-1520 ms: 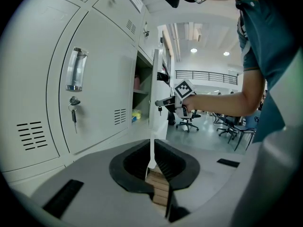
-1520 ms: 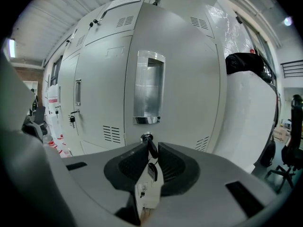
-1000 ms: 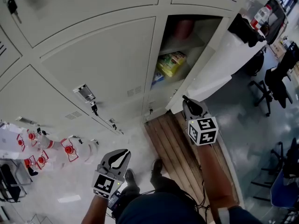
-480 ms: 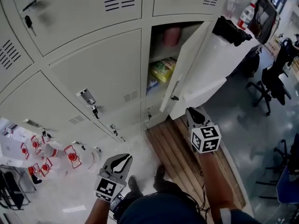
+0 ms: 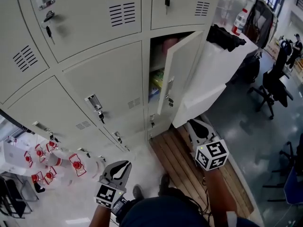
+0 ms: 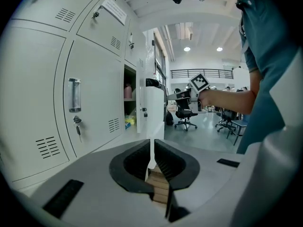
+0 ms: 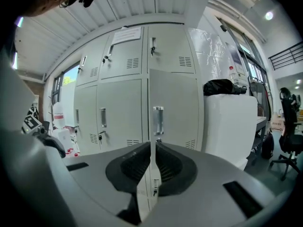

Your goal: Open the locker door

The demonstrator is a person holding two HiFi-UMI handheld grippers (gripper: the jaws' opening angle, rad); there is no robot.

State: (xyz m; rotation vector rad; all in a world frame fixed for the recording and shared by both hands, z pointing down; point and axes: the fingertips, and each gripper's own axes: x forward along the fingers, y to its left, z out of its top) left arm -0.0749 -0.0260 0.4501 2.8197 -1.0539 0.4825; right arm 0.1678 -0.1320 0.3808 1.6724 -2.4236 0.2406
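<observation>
The pale grey locker door (image 5: 176, 71) stands ajar in the head view, its handle and key (image 5: 168, 98) on the outer face. A yellow packet (image 5: 155, 79) shows in the gap behind it. My right gripper (image 5: 193, 125) hangs below the door, apart from it, shut and empty. In the right gripper view the door (image 7: 173, 112) and its handle (image 7: 157, 120) lie ahead of the closed jaws (image 7: 152, 148). My left gripper (image 5: 122, 164) is low at the left, shut on nothing. The left gripper view shows its jaws (image 6: 152, 150) together and the ajar door (image 6: 151, 110) farther off.
A wooden pallet (image 5: 184, 160) lies on the floor under the door. A white block (image 5: 213, 74) with a black bag (image 5: 226, 36) on top stands right of the locker. Water bottles with red labels (image 5: 57, 160) sit at the lower left. Office chairs (image 5: 274, 86) stand at the right.
The door has swung from wide open toward the locker and now covers more of the opening. The view has tilted up the lockers. Both grippers have drifted slightly lower in view.
</observation>
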